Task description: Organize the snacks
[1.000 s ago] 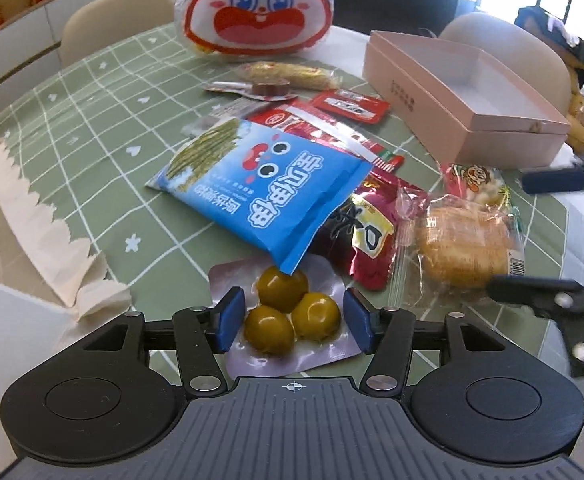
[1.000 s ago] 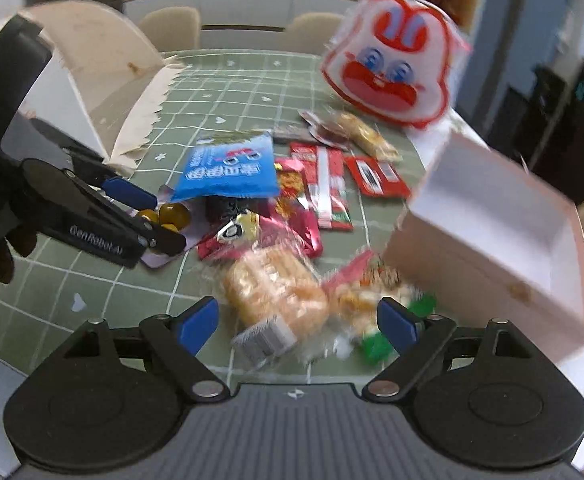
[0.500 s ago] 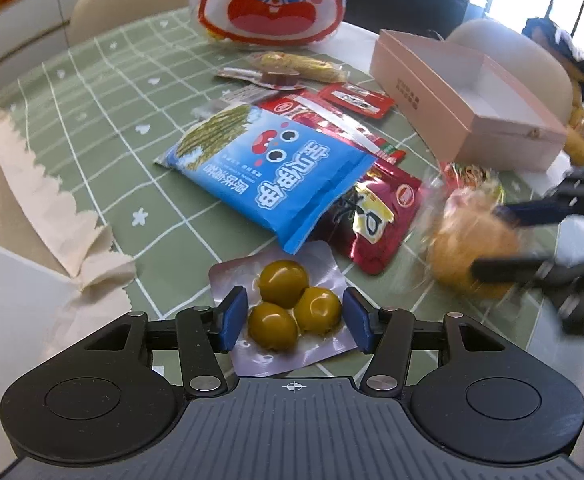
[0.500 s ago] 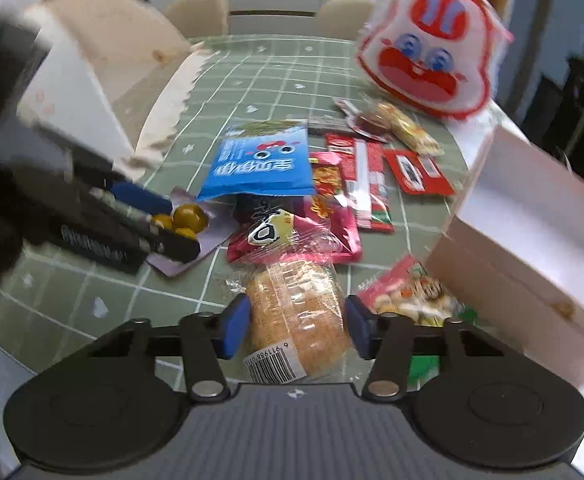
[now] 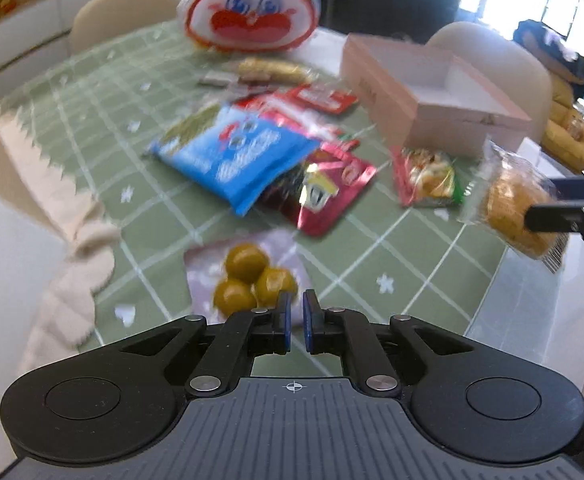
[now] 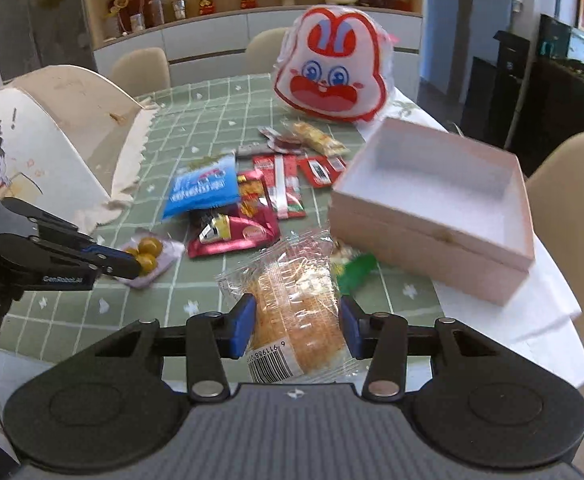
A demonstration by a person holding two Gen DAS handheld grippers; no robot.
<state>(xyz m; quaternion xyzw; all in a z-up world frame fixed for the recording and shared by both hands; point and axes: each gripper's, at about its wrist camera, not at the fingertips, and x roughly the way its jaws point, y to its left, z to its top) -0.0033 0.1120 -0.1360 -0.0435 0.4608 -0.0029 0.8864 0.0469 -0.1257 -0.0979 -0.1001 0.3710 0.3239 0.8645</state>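
Observation:
My right gripper [image 6: 298, 326] is shut on a clear-wrapped bread bun [image 6: 300, 312] and holds it above the table; it also shows in the left wrist view [image 5: 512, 212]. My left gripper [image 5: 297, 320] is nearly shut at the near edge of a pack of green olives [image 5: 248, 280], and I cannot tell whether it pinches the wrapper. The open pink box [image 6: 436, 208] stands to the right. A blue snack bag [image 5: 232, 156], a red packet [image 5: 324, 192] and a small red-green packet [image 5: 428, 176] lie on the green checked cloth [image 5: 92, 120].
A large rabbit-face bag [image 6: 332, 76] stands at the far side. A torn white paper bag [image 6: 52, 140] stands at the left. Several small red packets [image 6: 288, 176] lie near the box. Chairs surround the table. The table's edge is close on the right.
My right gripper closed on the bread bun and lifted it off the table. My left gripper's fingers closed from around the olive pack to nearly together at its near edge.

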